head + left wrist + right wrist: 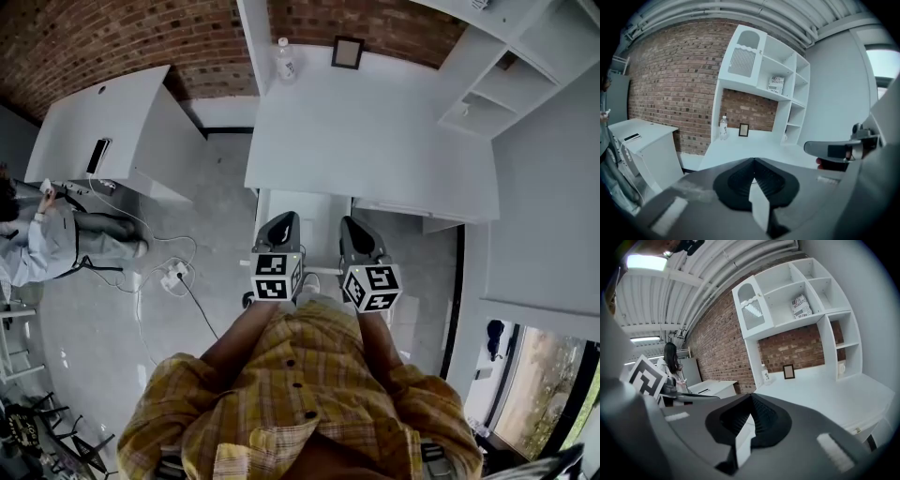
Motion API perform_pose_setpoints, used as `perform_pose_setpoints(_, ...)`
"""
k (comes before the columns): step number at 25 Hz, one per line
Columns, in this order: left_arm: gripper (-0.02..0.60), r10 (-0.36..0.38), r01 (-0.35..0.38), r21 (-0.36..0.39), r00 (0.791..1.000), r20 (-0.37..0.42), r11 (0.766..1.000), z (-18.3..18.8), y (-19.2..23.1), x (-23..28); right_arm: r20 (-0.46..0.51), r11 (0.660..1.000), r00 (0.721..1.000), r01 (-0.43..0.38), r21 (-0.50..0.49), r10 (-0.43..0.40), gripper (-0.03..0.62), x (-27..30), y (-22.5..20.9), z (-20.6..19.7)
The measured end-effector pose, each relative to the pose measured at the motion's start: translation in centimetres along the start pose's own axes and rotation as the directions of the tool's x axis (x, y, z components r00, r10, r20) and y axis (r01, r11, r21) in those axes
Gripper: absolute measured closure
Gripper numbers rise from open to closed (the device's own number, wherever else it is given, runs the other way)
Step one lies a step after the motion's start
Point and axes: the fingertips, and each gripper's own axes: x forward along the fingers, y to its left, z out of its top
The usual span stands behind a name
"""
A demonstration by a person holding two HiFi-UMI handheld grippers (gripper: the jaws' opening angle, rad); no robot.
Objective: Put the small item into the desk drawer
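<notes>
In the head view, my left gripper (281, 218) and right gripper (353, 225) are held side by side just before the front edge of the white desk (375, 141). Both point toward it. The left gripper (753, 160) has its jaws shut with nothing between them. The right gripper (751, 395) has its jaws meeting at the tips, also with nothing between them. A white rectangular part (319, 208) juts out under the desk's front edge beneath the grippers; I cannot tell whether it is the drawer. A clear bottle (285, 58) and a small picture frame (348, 52) stand at the back of the desk.
White shelves (497, 94) rise at the desk's right, with a mug (841, 368) in a low compartment. A second white desk (103, 122) stands to the left, with a person (37, 239) beside it. Cables and a power strip (173, 275) lie on the floor.
</notes>
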Motion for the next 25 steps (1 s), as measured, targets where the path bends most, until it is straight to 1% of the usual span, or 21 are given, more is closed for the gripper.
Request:
perform_pose_setpoints(6, 0.58, -0.013, 0.012, 0.026, 0.998, 0.056, 1.0, 1.9, -0.5, -1.4, 0.036, 1.0, 0.999, -0.003, -0.01, 0.004, 0.595, -0.5, 0.3, 2.2)
perform_pose_setpoints(13, 0.58, -0.011, 0.004, 0.061, 0.995, 0.102, 0.998, 3.7, -0.4, -1.9, 0.057, 1.0, 0.998, 0.002, -0.016, -0.001, 0.595, -0.3, 0.2, 3.4)
perform_pose_setpoints(18, 0.58, -0.006, -0.001, 0.061, 0.994, 0.112, 0.998, 4.1, -0.4, -2.1, 0.06, 1.0, 0.998, 0.006, -0.026, -0.004, 0.596, -0.5, -0.1, 3.8)
perform_pose_setpoints(25, 0.58, -0.019, 0.01, 0.065, 0.991, 0.134, 0.998, 4.2, -0.4, -2.2, 0.067, 0.999, 0.998, 0.019, -0.026, -0.017, 0.596, -0.7, -0.3, 3.7)
